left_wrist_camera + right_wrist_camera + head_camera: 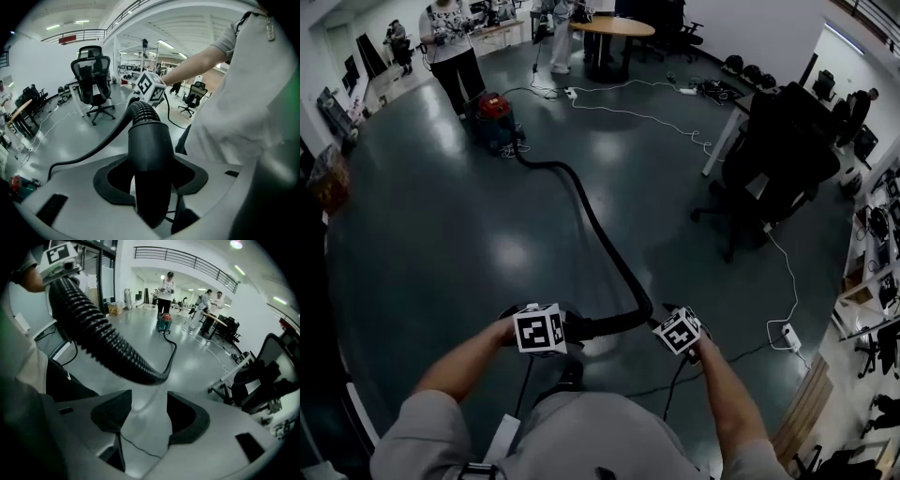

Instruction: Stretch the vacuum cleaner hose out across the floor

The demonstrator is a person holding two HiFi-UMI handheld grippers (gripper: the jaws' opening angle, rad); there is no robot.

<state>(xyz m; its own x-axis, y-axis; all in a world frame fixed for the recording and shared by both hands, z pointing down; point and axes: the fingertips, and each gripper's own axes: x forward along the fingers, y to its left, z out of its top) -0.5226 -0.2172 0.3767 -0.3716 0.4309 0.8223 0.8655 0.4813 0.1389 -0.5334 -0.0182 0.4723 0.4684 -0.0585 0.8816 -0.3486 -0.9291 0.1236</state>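
Head view looks steeply down on a dark, glossy floor [422, 234]. On it the vacuum cleaner hose [592, 223] runs from the red-topped vacuum cleaner [492, 117], far and left of centre, in a long curve toward the near edge. It bends left just beside the right gripper [661, 326] and ends at the left gripper [577, 328]. Left gripper view has the 2 jaws clamped on the hose's smooth dark cuff, with the ribbed part rising beyond it. Right gripper view has the 2 jaws standing wide apart with only floor between them, and the ribbed hose passes just beyond their tips. A person [450, 42] stands just behind the vacuum cleaner. A black office chair [778, 159] sits at the far right.
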